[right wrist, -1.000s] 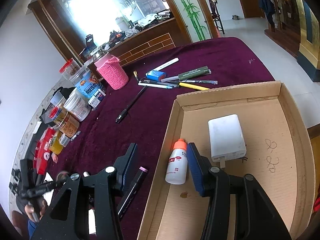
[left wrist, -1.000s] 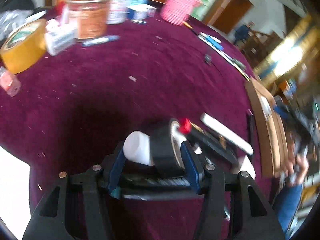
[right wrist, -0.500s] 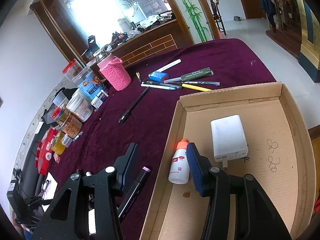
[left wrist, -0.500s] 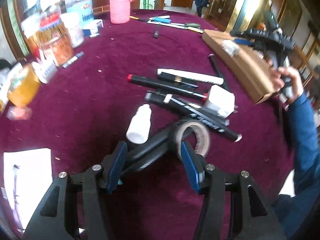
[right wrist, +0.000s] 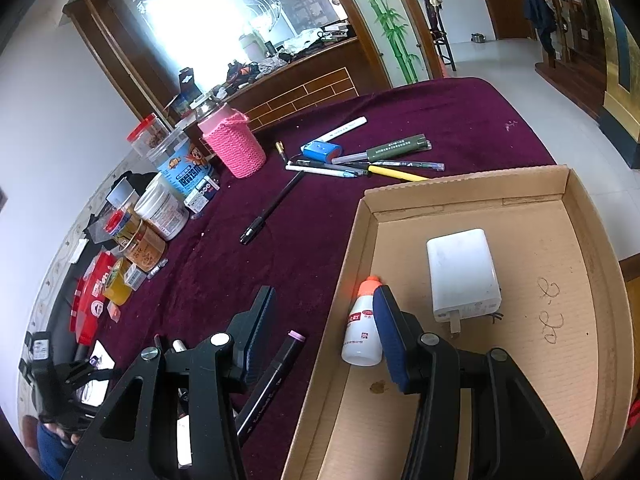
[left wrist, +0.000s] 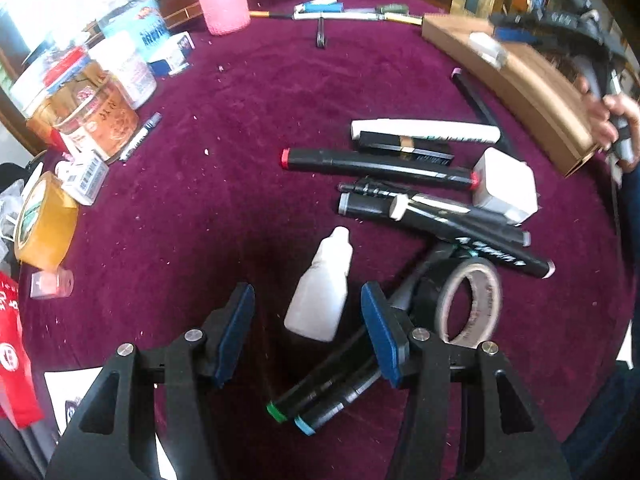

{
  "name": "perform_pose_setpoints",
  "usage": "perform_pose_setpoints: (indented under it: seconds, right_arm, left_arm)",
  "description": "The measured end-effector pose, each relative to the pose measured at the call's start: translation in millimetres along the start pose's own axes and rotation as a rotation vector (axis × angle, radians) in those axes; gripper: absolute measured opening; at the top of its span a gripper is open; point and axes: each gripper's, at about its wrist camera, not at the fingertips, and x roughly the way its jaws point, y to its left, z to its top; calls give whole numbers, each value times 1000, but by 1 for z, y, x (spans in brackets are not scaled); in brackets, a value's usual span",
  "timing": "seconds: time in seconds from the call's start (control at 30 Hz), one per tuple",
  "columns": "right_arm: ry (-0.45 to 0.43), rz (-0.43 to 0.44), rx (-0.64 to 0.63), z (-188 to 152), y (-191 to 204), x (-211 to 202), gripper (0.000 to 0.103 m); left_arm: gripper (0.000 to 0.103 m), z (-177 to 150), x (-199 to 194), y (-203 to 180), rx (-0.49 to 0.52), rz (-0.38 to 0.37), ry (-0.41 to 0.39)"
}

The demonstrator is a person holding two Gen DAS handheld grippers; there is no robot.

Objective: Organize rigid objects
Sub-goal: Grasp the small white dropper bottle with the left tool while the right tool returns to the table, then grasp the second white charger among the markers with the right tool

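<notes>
Clutter sits at nine o'clock of the left wrist view, a yellow tape roll (left wrist: pixel 46 222) parked clear of the work. Left gripper (left wrist: pixel 308 330) hangs half open and empty, its pads straddling but not touching the white bottle (left wrist: pixel 320 302), likely the next pick. At two o'clock waits the cardboard box (right wrist: pixel 520 200); right gripper (right wrist: pixel 324 334), also half open, straddles its wall, holding nothing, beside the orange-capped bottle (right wrist: pixel 362 328) lying inside.

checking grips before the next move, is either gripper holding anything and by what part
Nothing is held. The left gripper has its jaws open either side of the white dropper bottle, not touching. The right gripper straddles the cardboard box wall, open.
</notes>
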Motion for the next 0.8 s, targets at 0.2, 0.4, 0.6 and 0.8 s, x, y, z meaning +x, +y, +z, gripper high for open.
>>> perform_pose_setpoints:
  seconds: [0.2,0.4,0.6,0.8]
  right_arm:
    - [3,0,-15,0,3,2,45]
    - [27,86,-170,-8,42,-4,45]
    - [269,209,-414,-68,130,10,54]
    - [362,84,-545,-103,145,35,54]
  left_arm:
    - [32,-1,6,-2,-54,86,-22]
    - [32,-12,-2,6,-220,154,-76]
    - [28,-15,5,12,-289,152,-89]
    - [28,-18,3,9,-278,159,-99]
